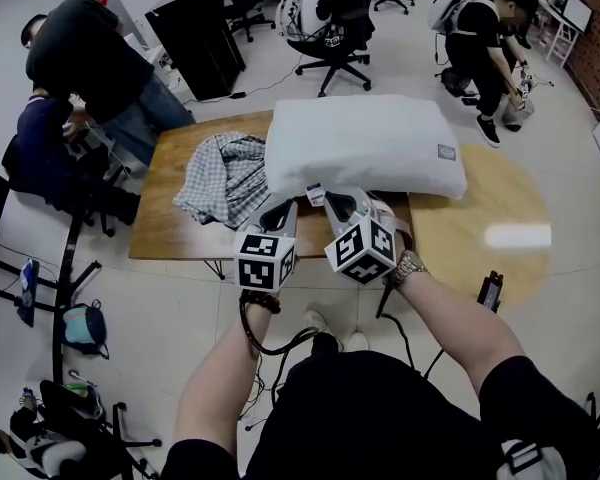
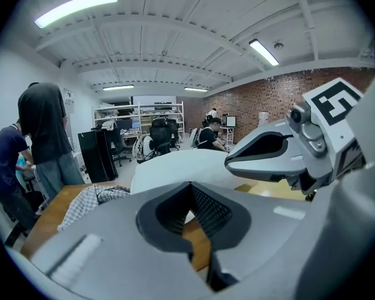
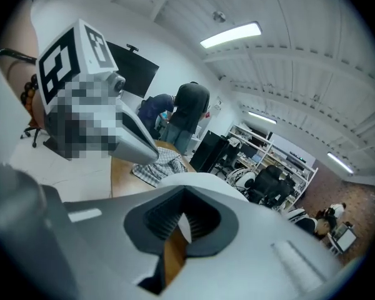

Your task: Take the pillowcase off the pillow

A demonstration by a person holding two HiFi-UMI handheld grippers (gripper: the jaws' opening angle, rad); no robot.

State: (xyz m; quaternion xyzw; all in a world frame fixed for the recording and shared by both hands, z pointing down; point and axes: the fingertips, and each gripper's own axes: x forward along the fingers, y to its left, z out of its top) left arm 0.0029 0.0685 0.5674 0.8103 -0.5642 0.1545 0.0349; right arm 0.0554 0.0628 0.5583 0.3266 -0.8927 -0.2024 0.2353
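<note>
Now the white pillow (image 1: 365,146) lies bare on the wooden table (image 1: 170,233), with the checked pillowcase (image 1: 225,178) crumpled just beside it on its left. Both tools sit at the pillow's near edge: the left gripper (image 1: 279,211) has its jaws pressed together, and the right gripper (image 1: 339,202) is likewise closed, next to a small white tag (image 1: 315,194).

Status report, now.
Left tongs shut, right tongs shut, at near edge of pillow. Pillow bare; checked pillowcase crumpled beside it on table. Nothing in the way.
</note>
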